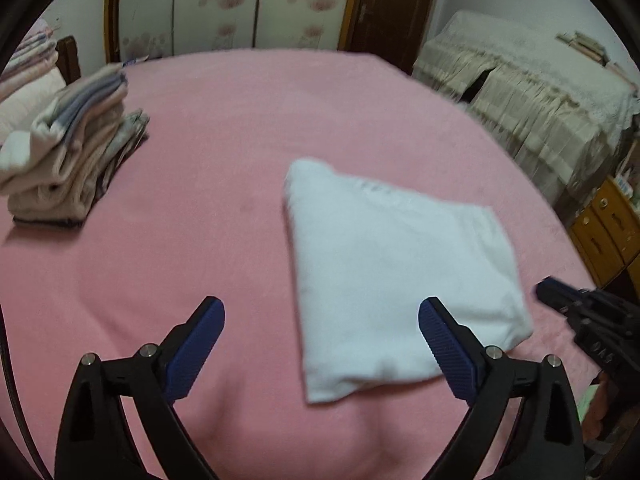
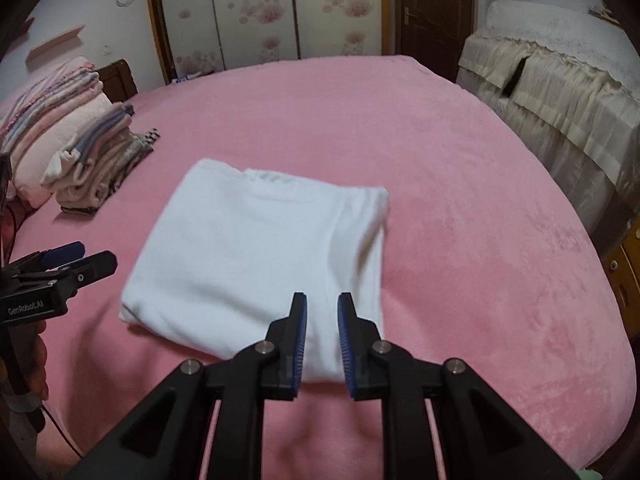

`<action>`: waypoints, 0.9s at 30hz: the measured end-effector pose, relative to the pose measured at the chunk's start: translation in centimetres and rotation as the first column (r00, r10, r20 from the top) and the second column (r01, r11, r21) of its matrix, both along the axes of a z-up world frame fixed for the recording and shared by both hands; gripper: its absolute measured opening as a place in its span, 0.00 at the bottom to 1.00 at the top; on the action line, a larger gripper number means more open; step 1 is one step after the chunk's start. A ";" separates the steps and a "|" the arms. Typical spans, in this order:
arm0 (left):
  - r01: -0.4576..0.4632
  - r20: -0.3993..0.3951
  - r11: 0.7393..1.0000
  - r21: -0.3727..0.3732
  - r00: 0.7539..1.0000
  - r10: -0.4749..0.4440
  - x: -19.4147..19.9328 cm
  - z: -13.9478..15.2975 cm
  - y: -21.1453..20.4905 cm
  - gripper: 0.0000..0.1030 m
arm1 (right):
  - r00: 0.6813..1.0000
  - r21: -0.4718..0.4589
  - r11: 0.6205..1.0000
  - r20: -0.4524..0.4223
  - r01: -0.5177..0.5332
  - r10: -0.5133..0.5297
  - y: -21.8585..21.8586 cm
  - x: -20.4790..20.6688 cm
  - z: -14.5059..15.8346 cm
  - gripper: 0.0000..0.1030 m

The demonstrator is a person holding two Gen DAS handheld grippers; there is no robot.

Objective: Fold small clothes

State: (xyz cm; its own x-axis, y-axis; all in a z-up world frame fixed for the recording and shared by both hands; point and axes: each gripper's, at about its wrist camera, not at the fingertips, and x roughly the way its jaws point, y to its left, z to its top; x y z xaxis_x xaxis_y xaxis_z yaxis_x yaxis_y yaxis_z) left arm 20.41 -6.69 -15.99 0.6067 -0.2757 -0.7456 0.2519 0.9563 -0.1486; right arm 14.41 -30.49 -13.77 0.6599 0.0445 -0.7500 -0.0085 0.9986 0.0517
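Note:
A white garment (image 1: 400, 264) (image 2: 260, 248) lies folded into a rough square on the pink bed (image 1: 200, 160) (image 2: 480, 240). My left gripper (image 1: 320, 306) hovers over the garment's near left corner, its jaws spread wide with nothing between them. It also shows at the left edge of the right wrist view (image 2: 86, 258). My right gripper (image 2: 322, 300) hangs above the garment's near right edge. Its blue pads stand a narrow gap apart and pinch no cloth. In the left wrist view the right gripper (image 1: 554, 292) pokes in from the right.
A stack of folded clothes (image 1: 72, 160) (image 2: 96, 168) sits at the bed's far left, beside piled bedding (image 2: 48, 112). A cloth-covered piece of furniture (image 1: 540, 92) (image 2: 560, 92) stands right of the bed, a wooden cabinet (image 1: 608, 232) nearer. A flowered wardrobe (image 1: 240, 4) is behind.

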 end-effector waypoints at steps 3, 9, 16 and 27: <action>0.054 0.034 0.998 -0.020 0.998 -0.053 1.5 1.0 -1.7 0.94 | 0.999 0.032 0.998 0.011 -0.049 0.049 1.0 2.0 0.2 0.15; 0.139 0.007 0.990 -0.021 0.990 -0.139 7.1 -0.6 -5.1 0.83 | 0.993 0.079 0.990 -0.002 -0.119 0.119 2.4 7.9 -1.1 0.13; 0.117 -0.154 0.992 0.038 0.982 -0.110 12.6 -5.7 -6.4 0.82 | 0.990 0.039 0.996 -0.115 -0.076 0.080 1.2 12.8 -5.3 0.12; 0.138 -0.112 0.978 0.158 0.986 -0.121 12.7 -8.0 -6.7 0.82 | 0.994 -0.017 1.000 -0.112 -0.021 0.019 -1.8 13.2 -7.1 0.00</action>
State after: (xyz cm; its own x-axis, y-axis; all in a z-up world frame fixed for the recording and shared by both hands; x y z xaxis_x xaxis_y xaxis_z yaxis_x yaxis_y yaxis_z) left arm 33.09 -13.41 -24.03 0.4927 -0.2149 -0.8432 0.3671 0.9299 -0.0225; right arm 27.65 -32.24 -20.91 0.5712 0.0421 -0.8197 -0.0233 0.9991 0.0351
